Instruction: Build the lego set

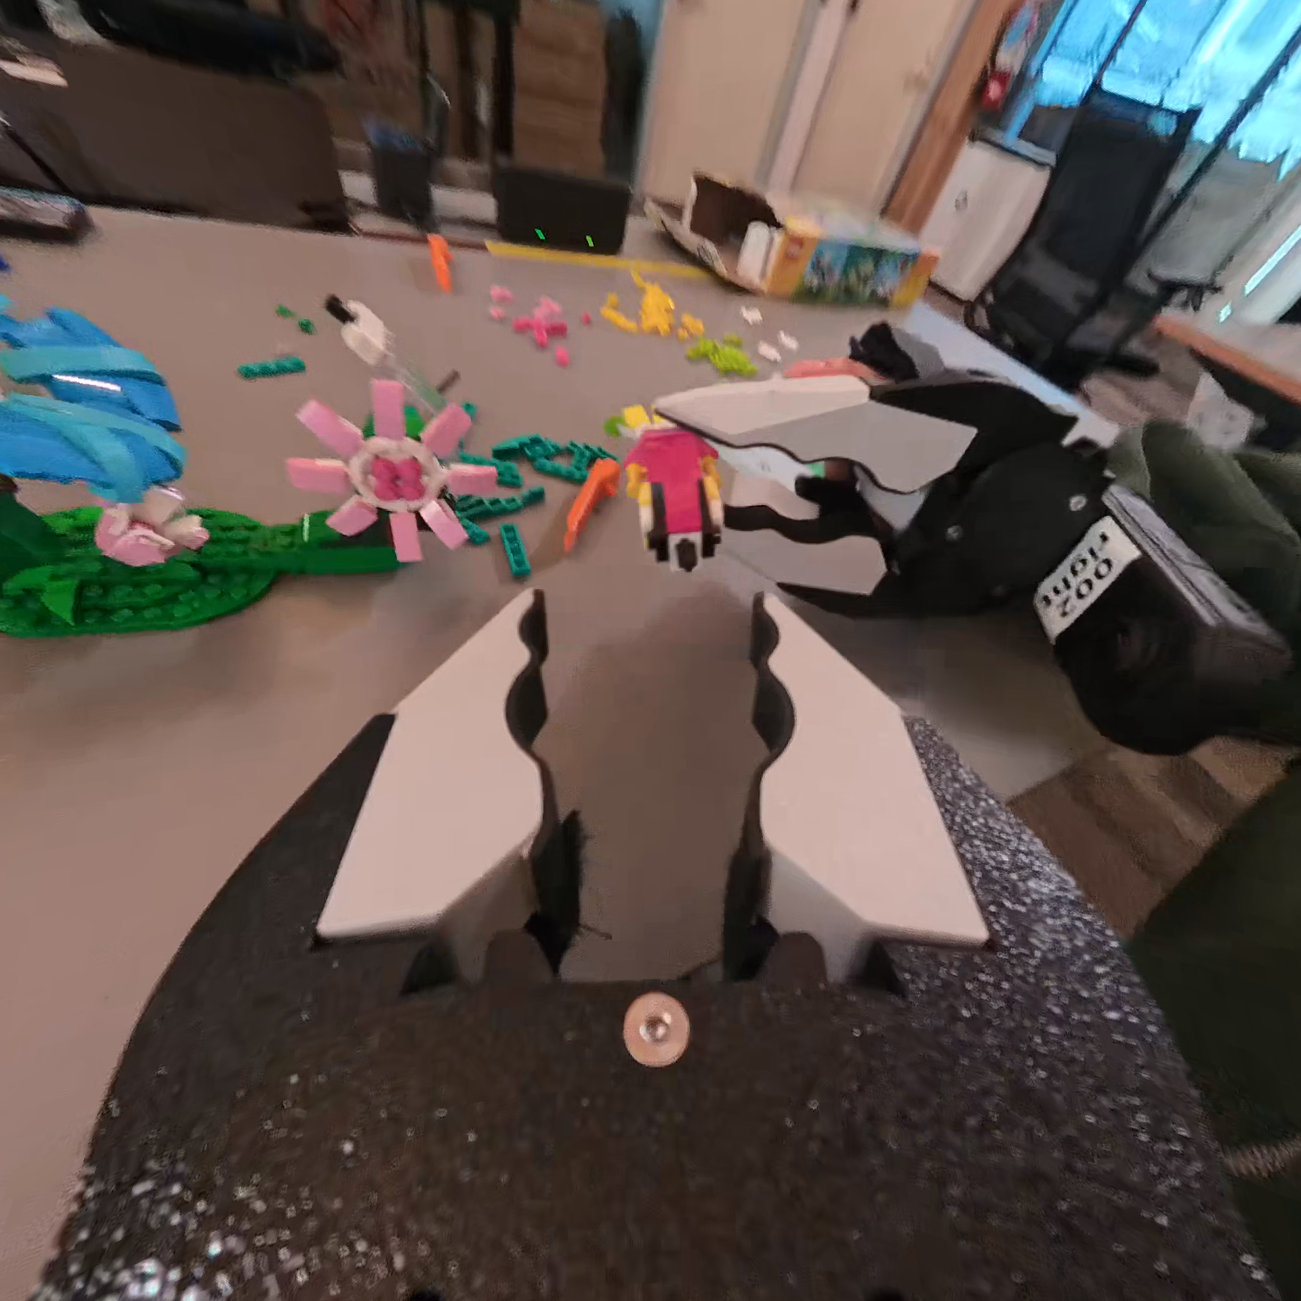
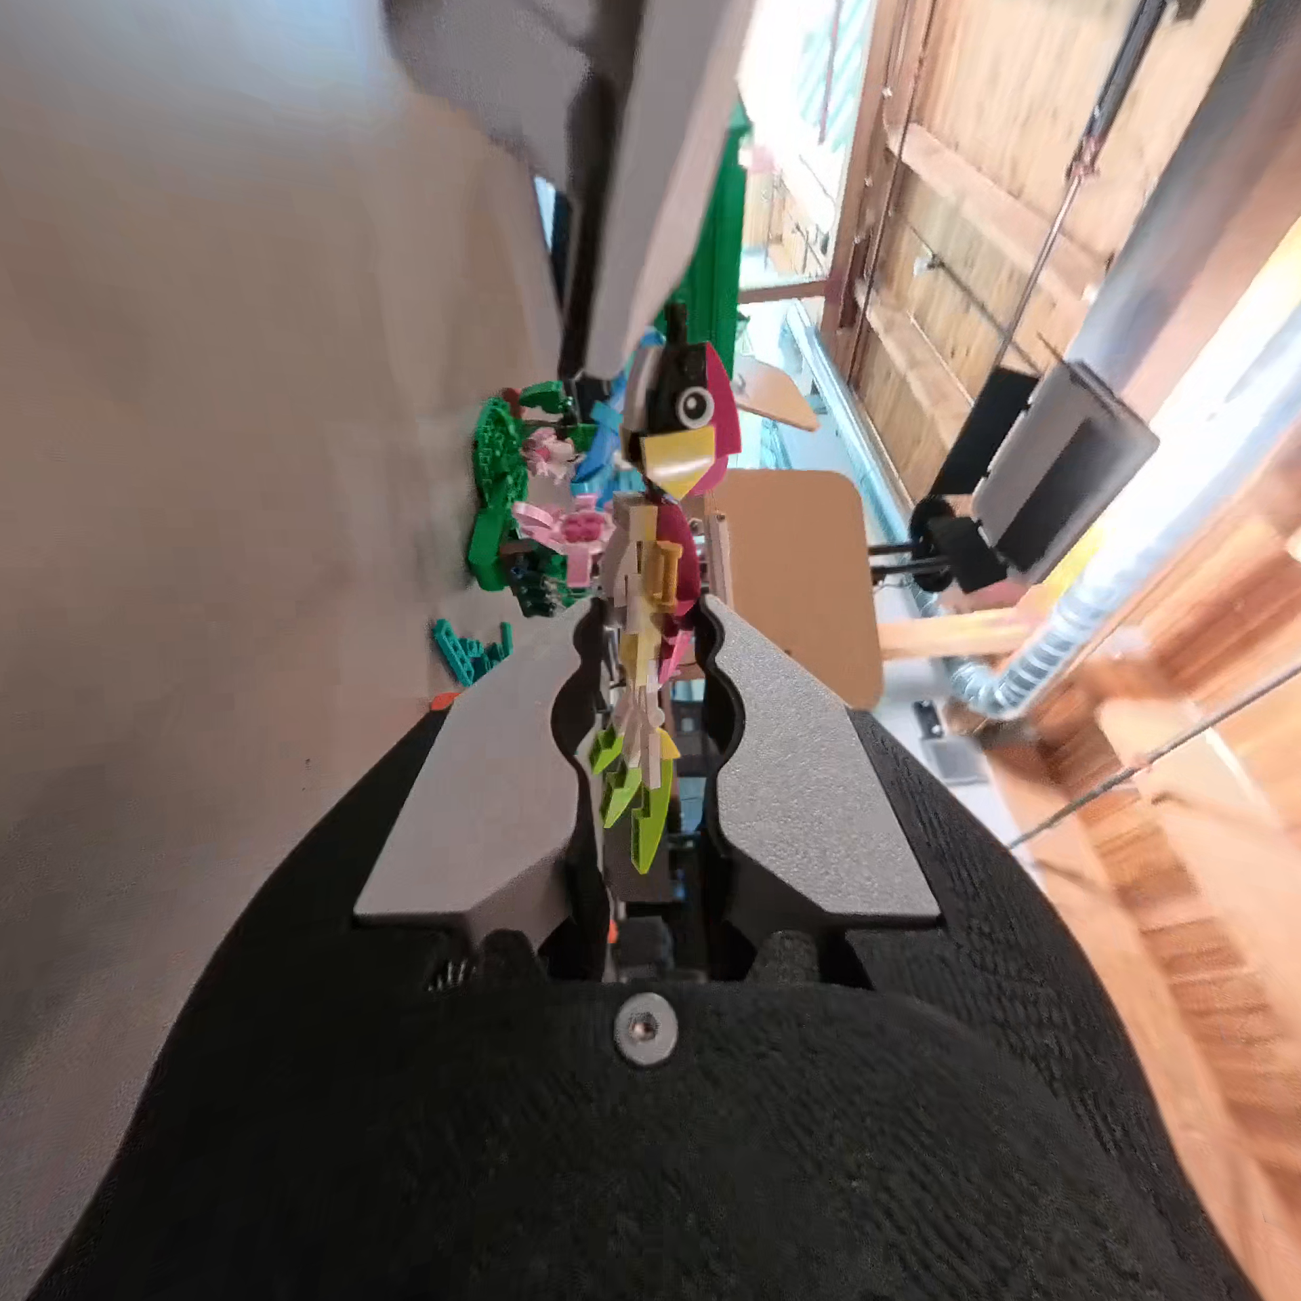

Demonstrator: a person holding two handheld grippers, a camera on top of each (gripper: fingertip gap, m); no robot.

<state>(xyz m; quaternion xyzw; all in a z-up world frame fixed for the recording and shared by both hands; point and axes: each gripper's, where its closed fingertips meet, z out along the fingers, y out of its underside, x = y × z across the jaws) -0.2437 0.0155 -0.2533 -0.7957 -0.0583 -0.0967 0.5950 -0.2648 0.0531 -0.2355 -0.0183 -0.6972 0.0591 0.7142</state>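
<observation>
My right gripper (image 2: 648, 619) is shut on a Lego bird (image 2: 676, 436) with a magenta body, yellow beak, black head and lime tail feathers. In the left wrist view the right gripper (image 1: 718, 500) reaches in from the right and holds the bird (image 1: 672, 486) above the grey table (image 1: 176, 774). My left gripper (image 1: 648, 605) is open and empty, just short of the bird, fingers pointing toward it. A built green base (image 1: 141, 584) with a pink flower (image 1: 394, 479) and blue leaves (image 1: 84, 422) stands at the left.
Loose pieces lie behind the bird: teal plates (image 1: 549, 457), an orange piece (image 1: 588, 500), and pink (image 1: 542, 327), yellow (image 1: 648, 310) and lime (image 1: 718, 352) piles. The opened Lego box (image 1: 831, 260) sits at the far table edge. A sleeve (image 1: 1211, 507) is at the right.
</observation>
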